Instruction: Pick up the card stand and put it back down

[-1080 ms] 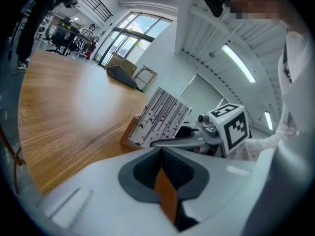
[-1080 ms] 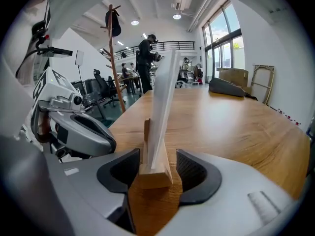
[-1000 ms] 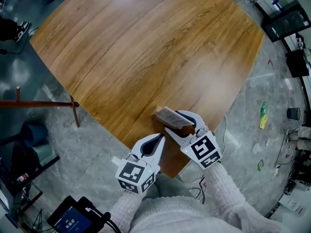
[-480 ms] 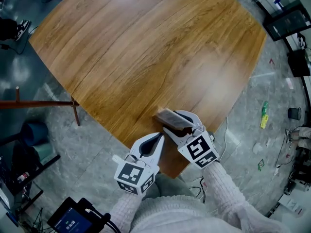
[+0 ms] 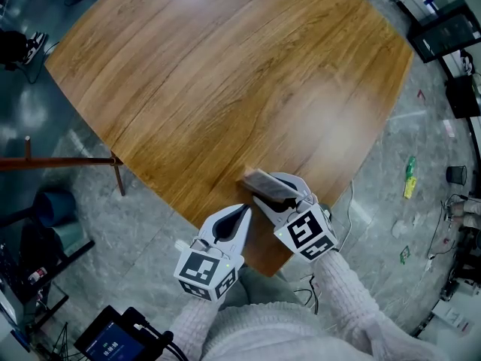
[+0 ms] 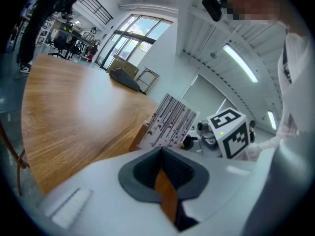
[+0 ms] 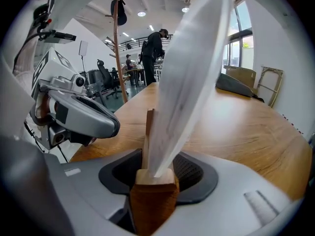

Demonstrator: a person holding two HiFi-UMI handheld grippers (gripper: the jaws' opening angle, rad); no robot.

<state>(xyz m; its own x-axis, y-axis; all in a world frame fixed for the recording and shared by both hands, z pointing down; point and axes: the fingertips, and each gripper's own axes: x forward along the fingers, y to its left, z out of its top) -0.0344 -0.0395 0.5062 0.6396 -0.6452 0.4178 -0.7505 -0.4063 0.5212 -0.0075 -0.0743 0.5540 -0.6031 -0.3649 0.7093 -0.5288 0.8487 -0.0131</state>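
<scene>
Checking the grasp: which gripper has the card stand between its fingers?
The right gripper: its fingers have just been closing on the card stand's wooden base. The left gripper's fingers are together, with nothing between them.

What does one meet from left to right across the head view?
Wooden pole → left hand-held gripper → right hand-held gripper, its jaws just closing round the card stand → green item on the floor.
</scene>
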